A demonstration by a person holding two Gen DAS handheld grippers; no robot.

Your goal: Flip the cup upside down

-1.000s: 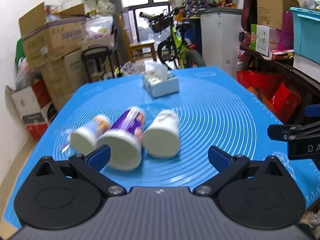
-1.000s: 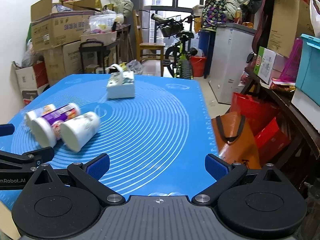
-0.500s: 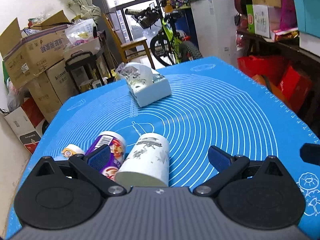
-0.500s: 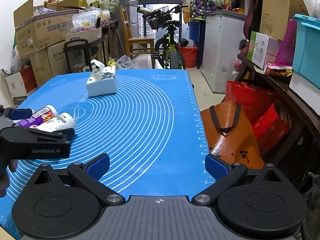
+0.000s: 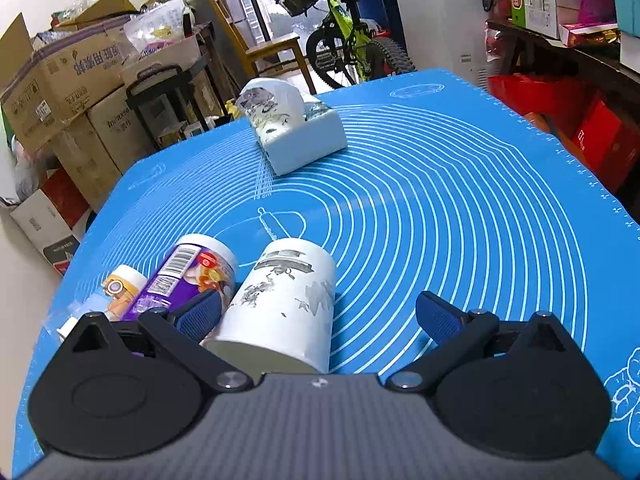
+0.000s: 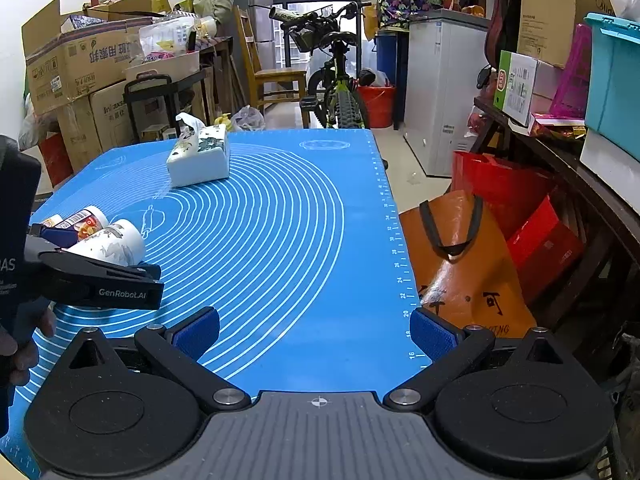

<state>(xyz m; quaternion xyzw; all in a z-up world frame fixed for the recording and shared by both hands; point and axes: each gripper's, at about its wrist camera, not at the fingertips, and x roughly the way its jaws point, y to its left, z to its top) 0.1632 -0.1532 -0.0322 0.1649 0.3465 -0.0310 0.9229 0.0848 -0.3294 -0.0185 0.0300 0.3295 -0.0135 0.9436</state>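
A white cup with grey ink prints (image 5: 284, 304) lies on its side on the blue mat (image 5: 460, 208). My left gripper (image 5: 318, 314) is open with the cup between its fingers; the left pad sits between the cup and a purple cup (image 5: 180, 276). The cup's near end is hidden under the gripper body. A small cup with an orange label (image 5: 116, 290) lies left of the purple one. In the right wrist view the white cup (image 6: 114, 242) shows behind the left gripper. My right gripper (image 6: 314, 334) is open and empty over the mat's front right.
A white tissue box (image 5: 298, 136) stands at the far middle of the mat, also in the right wrist view (image 6: 200, 158). Cardboard boxes (image 5: 68, 88) stand beyond the left edge. An orange bag (image 6: 460, 264) and red bags sit off the right edge.
My left gripper has moved forward and lower, so the white cup now lies between its open fingers. The right gripper has shifted slightly; it stays open.
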